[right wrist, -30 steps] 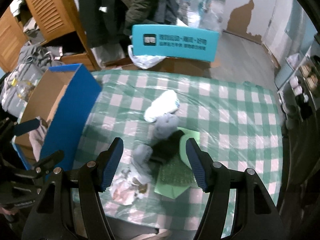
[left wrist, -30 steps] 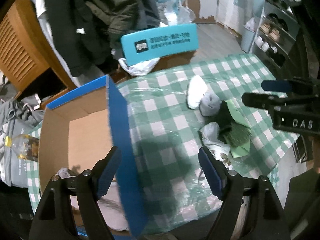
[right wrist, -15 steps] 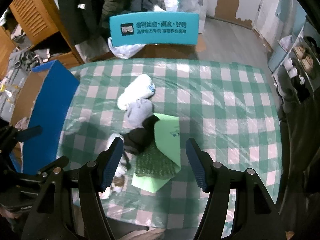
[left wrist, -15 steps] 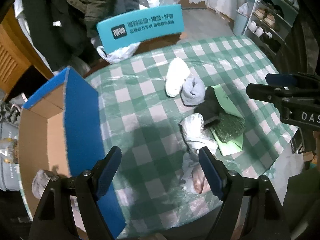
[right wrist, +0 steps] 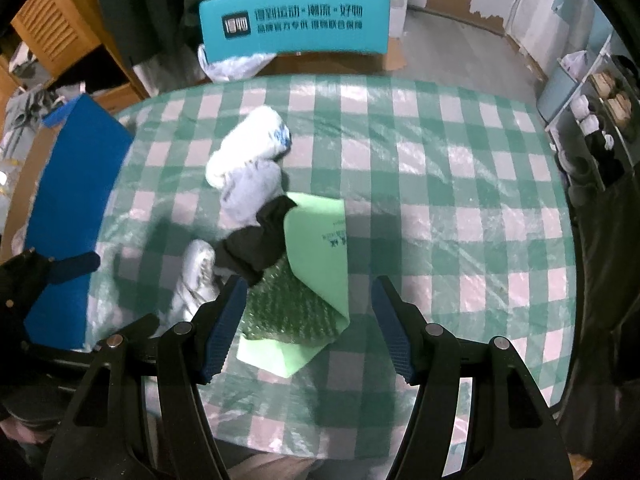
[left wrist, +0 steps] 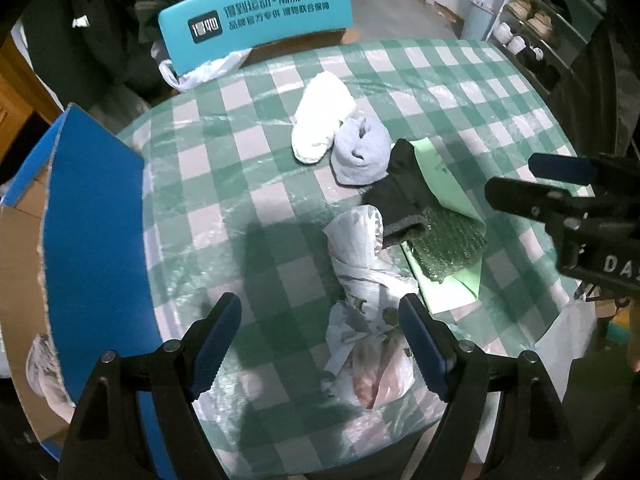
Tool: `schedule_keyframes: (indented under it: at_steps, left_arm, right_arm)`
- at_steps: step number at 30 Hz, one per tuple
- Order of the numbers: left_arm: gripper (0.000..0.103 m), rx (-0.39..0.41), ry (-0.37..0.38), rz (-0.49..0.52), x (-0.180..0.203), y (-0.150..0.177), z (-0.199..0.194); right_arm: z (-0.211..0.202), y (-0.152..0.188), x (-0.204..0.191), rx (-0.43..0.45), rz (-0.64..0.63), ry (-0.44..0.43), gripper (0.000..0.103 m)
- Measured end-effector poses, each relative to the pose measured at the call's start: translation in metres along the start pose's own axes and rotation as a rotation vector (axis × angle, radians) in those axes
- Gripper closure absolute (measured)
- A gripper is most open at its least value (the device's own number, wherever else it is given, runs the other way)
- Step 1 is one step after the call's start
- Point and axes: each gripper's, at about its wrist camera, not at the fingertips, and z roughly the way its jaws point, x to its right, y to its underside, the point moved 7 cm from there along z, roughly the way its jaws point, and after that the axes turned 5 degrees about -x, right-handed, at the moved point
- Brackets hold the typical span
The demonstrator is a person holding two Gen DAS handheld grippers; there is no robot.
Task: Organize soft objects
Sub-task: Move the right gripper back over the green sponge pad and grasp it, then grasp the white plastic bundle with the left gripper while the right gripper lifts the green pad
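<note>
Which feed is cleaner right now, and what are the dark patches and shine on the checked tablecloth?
Left wrist view: sharper; the tablecloth carries the gripper's dark shadow in front of the left gripper, and its plastic cover shines near the white sock. Right wrist view: softer, blurred near the bottom around the right gripper. Both bend straight lines toward the rim.

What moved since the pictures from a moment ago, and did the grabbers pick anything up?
Both grabbers came down closer to the pile. The left gripper swung from the blue box to the crumpled plastic bag; the right gripper now hangs over the green mailer. Both are open, holding nothing. The socks stayed put.
</note>
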Motion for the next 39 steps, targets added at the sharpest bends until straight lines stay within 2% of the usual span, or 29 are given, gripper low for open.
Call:
schedule_keyframes:
  at_steps: [7, 26, 27, 31, 33, 36, 39]
  left_arm:
    - [0.020, -0.025, 0.008, 0.011, 0.010, 0.000, 0.011]
    - [0.020, -0.104, 0.017, 0.038, 0.023, 0.001, 0.043]
    - [0.020, -0.106, 0.018, 0.038, 0.023, 0.001, 0.043]
    - [0.020, -0.113, 0.018, 0.042, 0.024, 0.000, 0.048]
    - [0.020, -0.116, 0.018, 0.046, 0.024, -0.001, 0.050]
    - [0.020, -0.120, 0.018, 0.047, 0.025, -0.002, 0.051]
    - [0.020, -0.121, 0.023, 0.049, 0.025, -0.002, 0.052]
  right_arm:
    - [0.023, 0.006, 0.016, -0.045, 0.024, 0.022, 0.039]
    - [0.072, 0.009, 0.019, -0.085, -0.009, -0.005, 0.039]
    - [0.074, 0.009, 0.020, -0.089, -0.006, -0.006, 0.042]
    - [0.080, 0.009, 0.021, -0.102, 0.004, -0.029, 0.068]
    - [0.081, 0.010, 0.020, -0.106, 0.000, -0.038, 0.077]
    - [0.082, 0.008, 0.016, -0.108, -0.009, -0.043, 0.088]
    - [0.082, 0.007, 0.014, -0.107, 0.008, -0.072, 0.093]
